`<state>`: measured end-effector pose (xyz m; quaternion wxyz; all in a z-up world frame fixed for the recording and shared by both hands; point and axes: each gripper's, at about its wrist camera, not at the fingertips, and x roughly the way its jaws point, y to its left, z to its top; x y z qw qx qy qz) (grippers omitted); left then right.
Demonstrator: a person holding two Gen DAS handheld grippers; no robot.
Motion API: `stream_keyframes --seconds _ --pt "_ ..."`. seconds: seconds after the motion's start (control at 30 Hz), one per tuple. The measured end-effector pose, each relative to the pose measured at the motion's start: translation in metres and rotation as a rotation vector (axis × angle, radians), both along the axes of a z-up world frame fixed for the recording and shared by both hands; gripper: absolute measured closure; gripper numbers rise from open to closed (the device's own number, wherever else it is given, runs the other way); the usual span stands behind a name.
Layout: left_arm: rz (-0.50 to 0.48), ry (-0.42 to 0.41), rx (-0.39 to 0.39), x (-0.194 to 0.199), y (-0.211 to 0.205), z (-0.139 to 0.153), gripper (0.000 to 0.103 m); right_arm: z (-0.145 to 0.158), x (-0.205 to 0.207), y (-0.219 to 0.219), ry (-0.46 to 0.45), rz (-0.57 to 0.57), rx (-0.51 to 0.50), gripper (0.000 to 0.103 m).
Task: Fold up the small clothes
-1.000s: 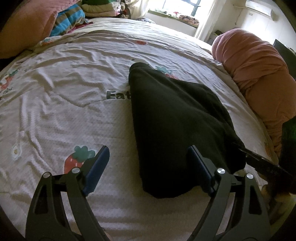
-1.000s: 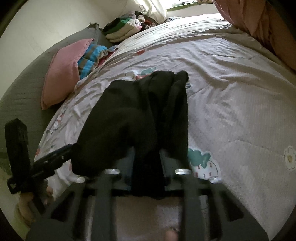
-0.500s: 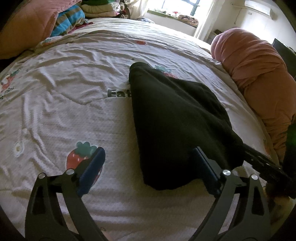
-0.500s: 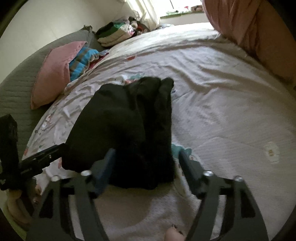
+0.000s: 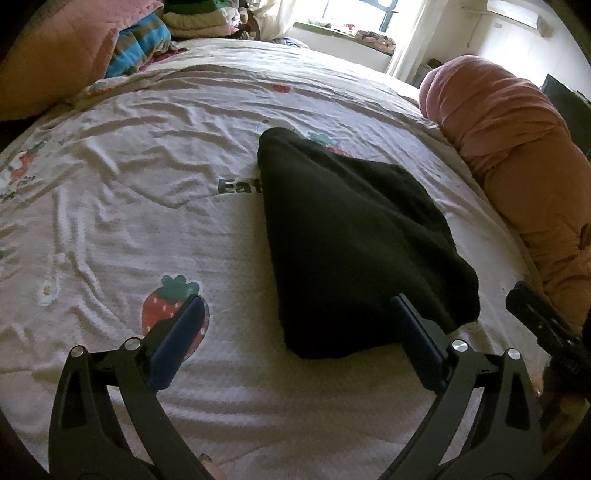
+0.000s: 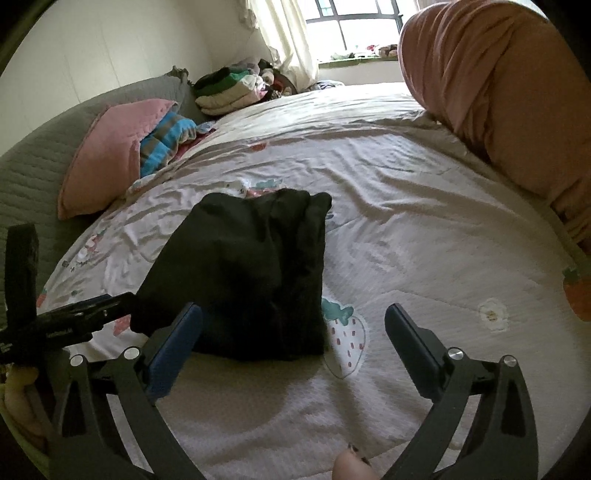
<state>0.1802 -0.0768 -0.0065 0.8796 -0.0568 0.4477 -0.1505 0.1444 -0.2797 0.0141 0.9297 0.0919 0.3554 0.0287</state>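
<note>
A: Largest item noted first. A bed covered by a wrinkled white quilt printed with strawberries [image 5: 110,206] fills both views; the printed letters "Eat" [image 5: 238,186] are seen just beside the garment's left edge in the left wrist view.

B: Along the bed's right side, a long rolled salmon-pink duvet [image 5: 517,166] is recorded. At the far left, a pink quilted pillow [image 6: 107,147] is propped against a grey padded headboard [image 6: 33,155], with a blue-and-brown striped blanket [image 6: 166,142] bunched beside it. A stack of folded clothes [image 6: 229,88] is seen at the far corner, near the cream curtain [image 6: 284,33].

A: Task item: a folded black fabric garment [image 5: 351,236] is laid flat on the quilt, roughly mid-bed, narrowing toward its far end. It is partly laid over a strawberry print in each view.

B: Left gripper [image 5: 299,332]: jaws are spread wide, nothing is held. Its right blue-padded finger [image 5: 417,343] is seen at the garment's near edge; contact cannot be told. The left finger is over a strawberry print [image 5: 166,310].

A: Right gripper [image 6: 293,341]: jaws are likewise spread wide and empty. Its left finger [image 6: 173,347] is in front of the garment's near left corner; the right finger is well apart from the cloth, over bare quilt.

B: Each gripper's black frame is glimpsed at the edge of the other's view.
</note>
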Motion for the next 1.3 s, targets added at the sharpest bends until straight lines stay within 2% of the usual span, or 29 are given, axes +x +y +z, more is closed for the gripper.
stream_keyframes --seconds 0.2,0.43,0.63,1.03,1.2,1.3 --pt "0.007 -0.047 0.008 -0.012 0.005 0.015 0.01 0.009 -0.013 0.006 -0.032 0.008 -0.026 0.005" --pt "0.002 -0.107 -0.004 -0.033 0.014 0.03 0.009 0.028 -0.038 0.024 -0.13 0.018 -0.097 0.004" --pt "-0.021 -0.146 -0.002 -0.054 0.021 0.037 0.009 0.031 -0.056 0.038 -0.189 0.012 -0.139 0.004" --pt "-0.041 -0.179 0.002 -0.1 0.039 0.032 0.009 0.015 -0.076 0.063 -0.166 0.008 -0.153 0.004" --pt "-0.017 -0.197 0.015 -0.117 0.049 0.026 0.009 0.007 -0.094 0.07 -0.192 -0.023 -0.201 0.004" --pt "-0.012 -0.199 0.018 -0.126 0.055 0.021 0.009 0.001 -0.105 0.074 -0.195 -0.032 -0.19 0.004"
